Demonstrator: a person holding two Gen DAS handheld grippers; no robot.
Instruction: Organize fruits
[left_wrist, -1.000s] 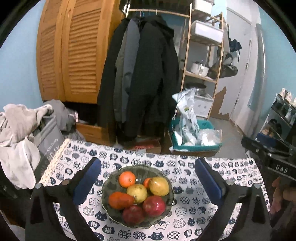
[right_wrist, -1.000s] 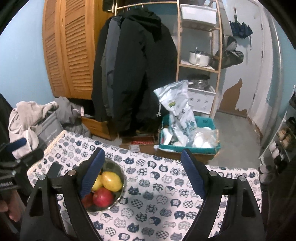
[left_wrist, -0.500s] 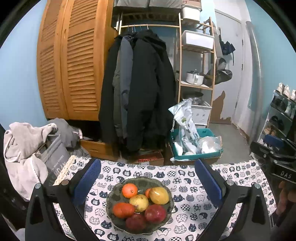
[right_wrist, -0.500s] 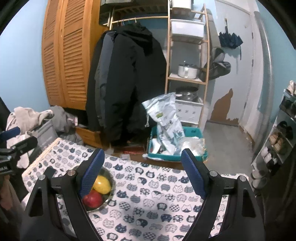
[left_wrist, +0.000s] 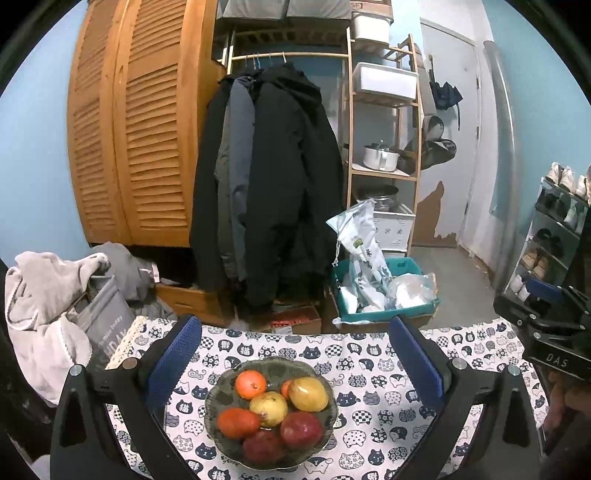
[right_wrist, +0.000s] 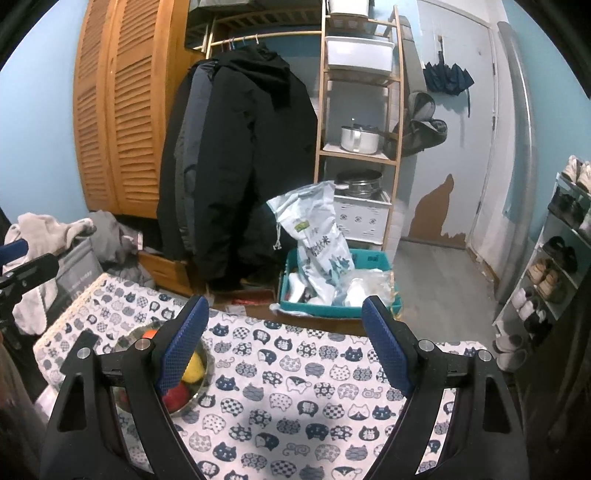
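Both sets of jaws stand wide apart with nothing between the pads. From the left wrist view, the left gripper (left_wrist: 293, 354) hangs above the near side of the table (left_wrist: 476, 339), its blue pads (left_wrist: 173, 360) spread to either side of a dark scalloped bowl (left_wrist: 221, 397) without touching it. That bowl rests on the cat-print tablecloth (left_wrist: 369, 373) and is heaped with fruit: an orange (left_wrist: 250, 384) at the back, a yellow-green mango (left_wrist: 308, 394) just beside it, a yellow pear-like fruit (left_wrist: 268, 408) in the middle, an orange-red fruit (left_wrist: 238, 423) on the left, and two dark red fruits (left_wrist: 301, 430) at the front. All of them touch their neighbours.

The right gripper (right_wrist: 282, 343) hovers over bare cloth to the right of the bowl, equally spread and holding nothing. From its own camera the bowl sits behind its left finger, which hides most of it; only a yellow fruit and a red one peek out. A person's hand (left_wrist: 569, 395) shows at the right edge of the left view, under the right gripper's body.

Beyond the table stand a louvred wooden wardrobe (left_wrist: 136, 140), dark coats (left_wrist: 277, 184) on a rail, a wooden shelf unit (left_wrist: 384, 147) with a pot, and a teal crate (left_wrist: 384, 295) of bags on the floor.
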